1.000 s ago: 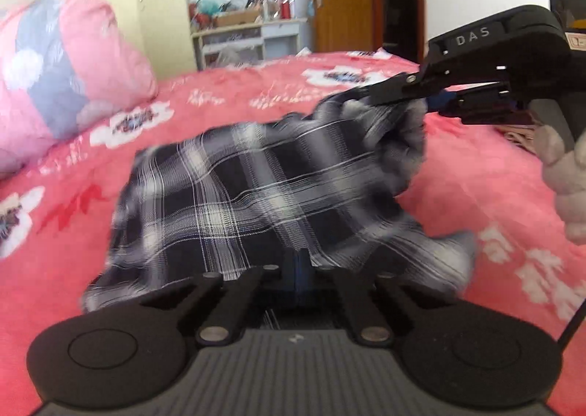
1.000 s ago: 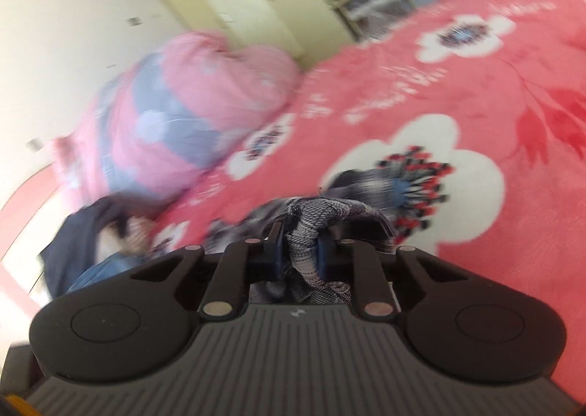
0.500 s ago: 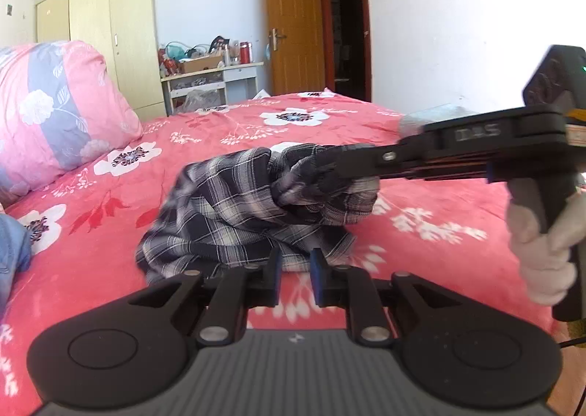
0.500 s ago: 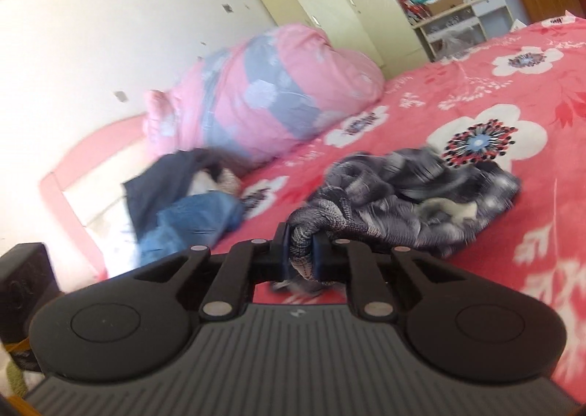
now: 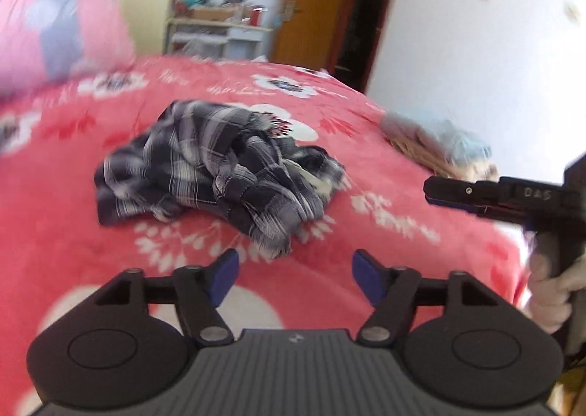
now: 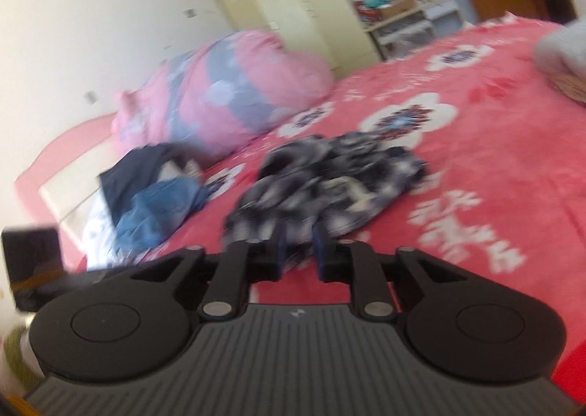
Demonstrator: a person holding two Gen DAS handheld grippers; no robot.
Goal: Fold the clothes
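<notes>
Loosely heaped, the plaid shirt (image 5: pixel 216 166) lies crumpled on the red flowered bed (image 5: pixel 55 218), roughly midway across the blanket, with bare blanket showing on all sides of it. Its nearest hem reaches toward the left gripper (image 5: pixel 295 275), whose blue-padded fingers (image 5: pixel 223 275) stand wide apart and empty, just short of the cloth. From the bed's right edge the right gripper (image 5: pixel 434 192) points in sideways, gripped by a gloved hand (image 5: pixel 549 298); in that view its tip is clear of the shirt, with open red blanket between them. Seen from its own camera, the right gripper (image 6: pixel 297 251) has its fingers at a narrow gap, and blurred plaid shows between and behind them; whether they pinch the cloth I cannot tell. At the bed's right edge, beyond the shirt, sits a folded stack of pale blue and tan clothes (image 5: pixel 439 144). Toward the head of the bed a pink and grey pillow (image 6: pixel 234 86) rests, and beside it, near the left edge, a pile of dark and denim garments (image 6: pixel 154 196) lies well apart from the shirt.
</notes>
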